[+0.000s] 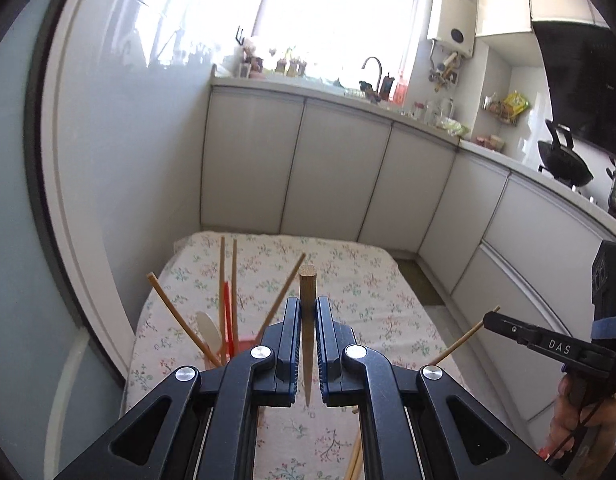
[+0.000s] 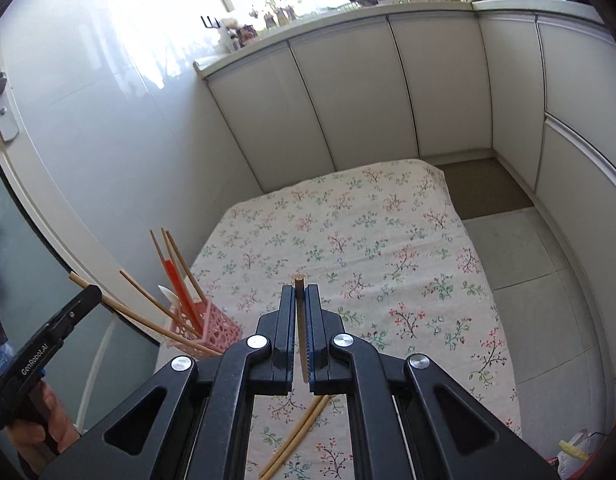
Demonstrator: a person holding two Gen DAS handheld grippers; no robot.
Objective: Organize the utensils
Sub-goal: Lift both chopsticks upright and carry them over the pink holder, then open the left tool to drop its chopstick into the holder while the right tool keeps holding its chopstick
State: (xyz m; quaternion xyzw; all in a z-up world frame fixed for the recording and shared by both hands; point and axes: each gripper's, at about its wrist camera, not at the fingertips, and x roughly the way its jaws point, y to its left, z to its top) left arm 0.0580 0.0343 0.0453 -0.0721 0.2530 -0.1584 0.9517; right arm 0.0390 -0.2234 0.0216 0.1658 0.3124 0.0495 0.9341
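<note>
Wooden chopsticks: my left claw (image 1: 308, 316) pinches one (image 1: 308, 320), my right claw (image 2: 301, 304) another (image 2: 300, 320), both above the floral table (image 2: 387, 248); pink holder (image 2: 212, 328) at left, two loose chopsticks (image 2: 296, 440) below

Wide, bare stretch of flower-print surface (image 2: 347, 220) ahead and to the right, open for passage. At the left edge, blocked by a pink basket (image 2: 212, 330) bristling with splayed chopsticks (image 2: 146, 314), a red utensil (image 2: 180, 280) and a white spoon (image 2: 168, 294), sticks fanning outward at several angles. Near edge crossed by a loose pair of chopsticks (image 2: 296, 436) lying flat. Hemmed in beyond by white cabinets (image 2: 347, 92), left by a glossy wall (image 2: 108, 140). Floor strip (image 2: 519, 264) clear on the right.
</note>
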